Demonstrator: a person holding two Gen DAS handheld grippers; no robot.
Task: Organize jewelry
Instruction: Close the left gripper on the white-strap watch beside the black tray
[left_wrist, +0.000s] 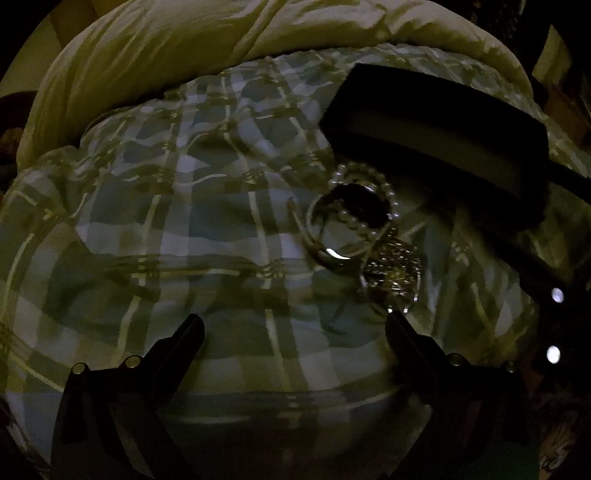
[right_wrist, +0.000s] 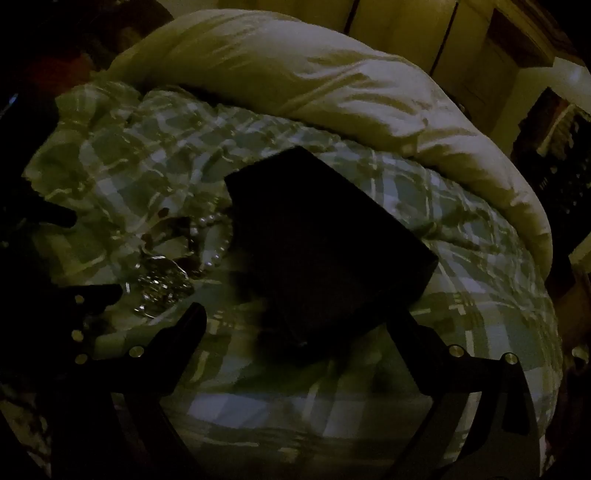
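A heap of jewelry lies on a green plaid bedspread (left_wrist: 184, 229): a pearl strand (left_wrist: 369, 195), bangles (left_wrist: 332, 251) and a sparkly silver piece (left_wrist: 395, 273). A dark jewelry box (left_wrist: 436, 122) with a pale lining stands just behind it. My left gripper (left_wrist: 295, 328) is open and empty, its right fingertip (left_wrist: 397, 325) close to the silver piece. In the right wrist view the dark box (right_wrist: 325, 251) sits between the fingers of my open right gripper (right_wrist: 299, 317), with the jewelry heap (right_wrist: 173, 266) to its left. The left gripper's fingers (right_wrist: 96, 291) show beside the heap.
A rolled pale duvet (left_wrist: 192, 59) lies across the back of the bed, also seen in the right wrist view (right_wrist: 332, 85). Wardrobe doors (right_wrist: 424, 33) and dark furniture (right_wrist: 554, 166) stand beyond it. The room is dim.
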